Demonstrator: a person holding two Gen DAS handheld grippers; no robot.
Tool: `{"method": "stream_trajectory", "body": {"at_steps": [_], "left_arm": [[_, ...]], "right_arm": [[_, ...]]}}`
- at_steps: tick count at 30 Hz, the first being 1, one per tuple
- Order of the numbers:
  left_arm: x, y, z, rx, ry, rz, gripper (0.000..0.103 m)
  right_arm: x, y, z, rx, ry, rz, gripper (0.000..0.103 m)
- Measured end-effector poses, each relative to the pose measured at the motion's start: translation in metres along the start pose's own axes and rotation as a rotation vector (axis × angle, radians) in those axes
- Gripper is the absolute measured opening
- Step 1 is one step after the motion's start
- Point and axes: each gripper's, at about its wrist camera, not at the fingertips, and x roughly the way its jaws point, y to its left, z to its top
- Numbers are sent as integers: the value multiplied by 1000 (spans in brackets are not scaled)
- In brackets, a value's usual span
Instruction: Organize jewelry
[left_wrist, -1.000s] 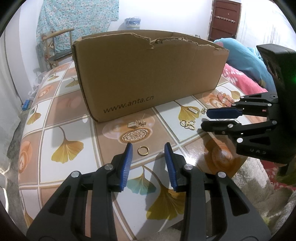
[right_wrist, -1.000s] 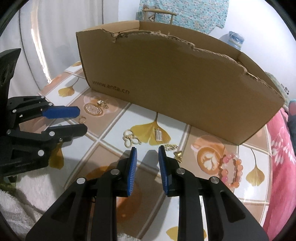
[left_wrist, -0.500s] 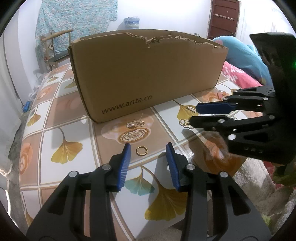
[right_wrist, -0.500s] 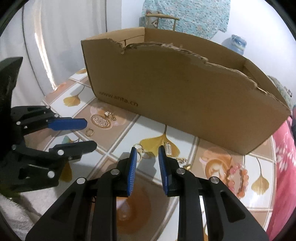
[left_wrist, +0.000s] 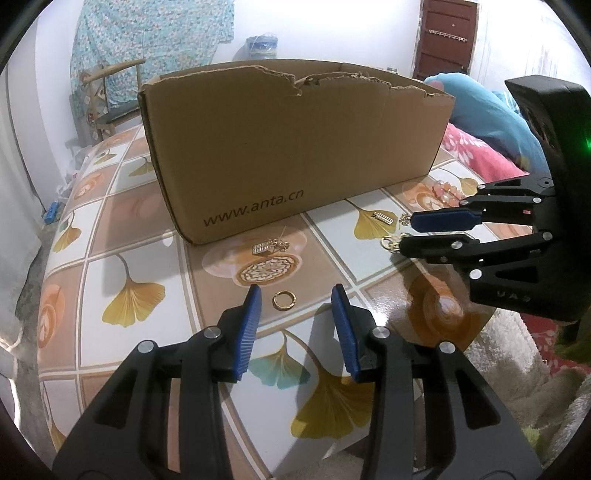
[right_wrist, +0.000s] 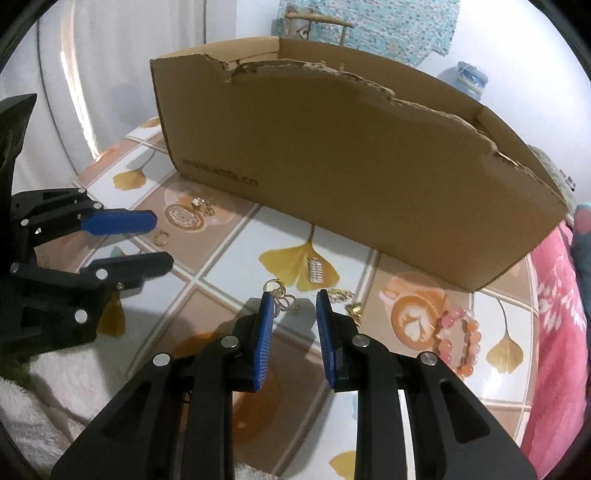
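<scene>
Right, cardboard box behind gold ring, bead bracelet w/ earrings nearby.

The right gripper hangs with its blue-padded fingers apart above a tangle of gold hoop earrings on the ginkgo-leaf patterned worktop — nothing pinched. Behind stands a torn brown cardboard box; a pink bead bracelet lies to the right

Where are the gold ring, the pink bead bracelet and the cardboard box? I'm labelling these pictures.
gold ring (left_wrist: 283, 299): left wrist view, on its band.
pink bead bracelet (right_wrist: 458, 338): right wrist view, on its beads.
cardboard box (left_wrist: 295, 155): left wrist view, on its front wall.
</scene>
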Motion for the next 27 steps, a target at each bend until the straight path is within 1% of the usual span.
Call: {"method": "stream_trajectory", "body": {"at_steps": [3, 4, 9, 12, 16, 23, 27], "left_arm": [[0, 0, 0, 0, 0, 0, 38], [0, 0, 0, 1, 0, 0, 38], [-1, 1, 0, 2, 1, 1, 38], [-1, 1, 0, 2, 1, 2, 38], [-1, 1, 0, 3, 4, 2, 38], [0, 1, 0, 6, 5, 3, 38], [-2, 4, 1, -13, 3, 7, 38]], "right_arm": [[-2, -2, -2, 14, 8, -9, 24], [-3, -4, -4, 26, 10, 0, 24], [-10, -11, -7, 83, -20, 92, 24], [-10, -12, -6, 79, -32, 110, 24], [-4, -14, -5, 58, -16, 132, 24], [3, -27, -4, 61, 14, 186, 24], [3, -31, -6, 115, 33, 281, 24]]}}
